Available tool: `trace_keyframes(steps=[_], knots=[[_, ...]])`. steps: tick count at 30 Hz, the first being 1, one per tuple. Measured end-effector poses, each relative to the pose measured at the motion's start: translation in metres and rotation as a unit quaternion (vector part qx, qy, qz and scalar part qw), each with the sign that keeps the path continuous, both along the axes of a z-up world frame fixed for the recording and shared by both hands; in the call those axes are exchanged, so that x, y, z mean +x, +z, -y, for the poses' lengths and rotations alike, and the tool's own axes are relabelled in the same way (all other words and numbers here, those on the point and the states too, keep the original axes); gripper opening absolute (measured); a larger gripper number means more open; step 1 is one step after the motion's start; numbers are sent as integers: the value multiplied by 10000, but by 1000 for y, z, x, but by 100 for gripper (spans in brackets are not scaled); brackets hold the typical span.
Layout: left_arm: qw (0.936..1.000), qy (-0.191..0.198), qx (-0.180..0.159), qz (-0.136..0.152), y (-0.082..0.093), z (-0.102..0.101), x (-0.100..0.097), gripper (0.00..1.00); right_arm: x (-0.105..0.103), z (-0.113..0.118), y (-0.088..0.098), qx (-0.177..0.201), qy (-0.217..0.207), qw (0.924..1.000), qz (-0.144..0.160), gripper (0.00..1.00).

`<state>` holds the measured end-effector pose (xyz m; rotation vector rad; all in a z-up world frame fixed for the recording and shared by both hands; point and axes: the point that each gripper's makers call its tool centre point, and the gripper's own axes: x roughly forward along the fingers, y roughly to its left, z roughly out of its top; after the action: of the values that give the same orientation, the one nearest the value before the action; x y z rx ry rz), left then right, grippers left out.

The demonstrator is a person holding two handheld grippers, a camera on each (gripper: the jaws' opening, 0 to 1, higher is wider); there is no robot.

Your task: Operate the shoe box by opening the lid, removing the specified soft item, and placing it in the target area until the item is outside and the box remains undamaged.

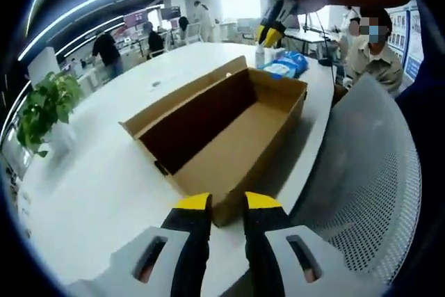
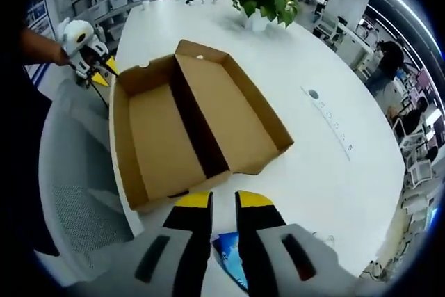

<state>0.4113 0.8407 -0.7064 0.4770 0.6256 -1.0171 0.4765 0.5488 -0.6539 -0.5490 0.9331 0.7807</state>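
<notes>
While the shoe box (image 1: 229, 137) lies open, both grippers, left (image 1: 227, 202) and right (image 2: 223, 199), jaws slightly apart, empty, at opposite ends.

text: none legible | shoe box (image 1: 229, 137): unmarked | blue packet (image 1: 286, 66): print too blurred to read

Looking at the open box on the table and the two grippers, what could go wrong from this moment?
1. The open shoe box sits at the white table's edge beside a mesh chair; a push could tip it off.
2. The blue soft packet lies directly under the right gripper; lowering carelessly might crush it.
3. The lid flap stands up; the left gripper could bend it.
</notes>
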Motion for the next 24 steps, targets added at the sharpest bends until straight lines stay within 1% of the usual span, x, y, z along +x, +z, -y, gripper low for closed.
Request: trace_keyframes(steps=[2, 3, 4, 8, 12, 17, 19, 20, 21, 22, 23, 24], knots=[[9998, -69, 211, 27, -8, -2, 0, 8, 0, 1, 0, -19, -36, 10000, 17, 11], [9995, -43, 309, 82, -12, -5, 2, 7, -1, 1, 1, 5, -58, 10000, -9, 12], [9996, -30, 267, 107, -11, -4, 3, 4, -2, 0, 1, 16, -61, 10000, -20, 11], [9995, 39, 252, 186, -9, -4, 5, 4, 0, 3, 2, -37, -76, 10000, -48, 11], [9996, 114, 161, 192, -9, -4, 5, 4, 6, 1, 3, 31, -139, 9999, -57, 10], [9996, 122, 156, 192, -9, -4, 5, 3, 16, -1, 3, 62, -187, 9998, -5, 11], [9996, 126, 150, 190, -9, -4, 5, 3, 27, 0, 5, 227, -464, 9987, 30, 11], [9996, 128, 144, 188, -9, -4, 5, 3, 37, 1, 8, 452, -789, 9958, 74, 12], [9996, 125, 137, 189, -9, -4, 5, 3, 43, 2, 10, 590, -1015, 9930, 86, 12], [9997, 123, 134, 192, -9, -4, 5, 3, 53, 5, 13, 744, -1347, 9880, 101, 12], [9996, 121, 136, 193, -9, -4, 5, 3, 62, 11, 14, 711, -1554, 9851, 194, 12], [9996, 117, 137, 196, -9, -4, 5, 3, 69, 17, 13, 608, -1645, 9841, 276, 10]])
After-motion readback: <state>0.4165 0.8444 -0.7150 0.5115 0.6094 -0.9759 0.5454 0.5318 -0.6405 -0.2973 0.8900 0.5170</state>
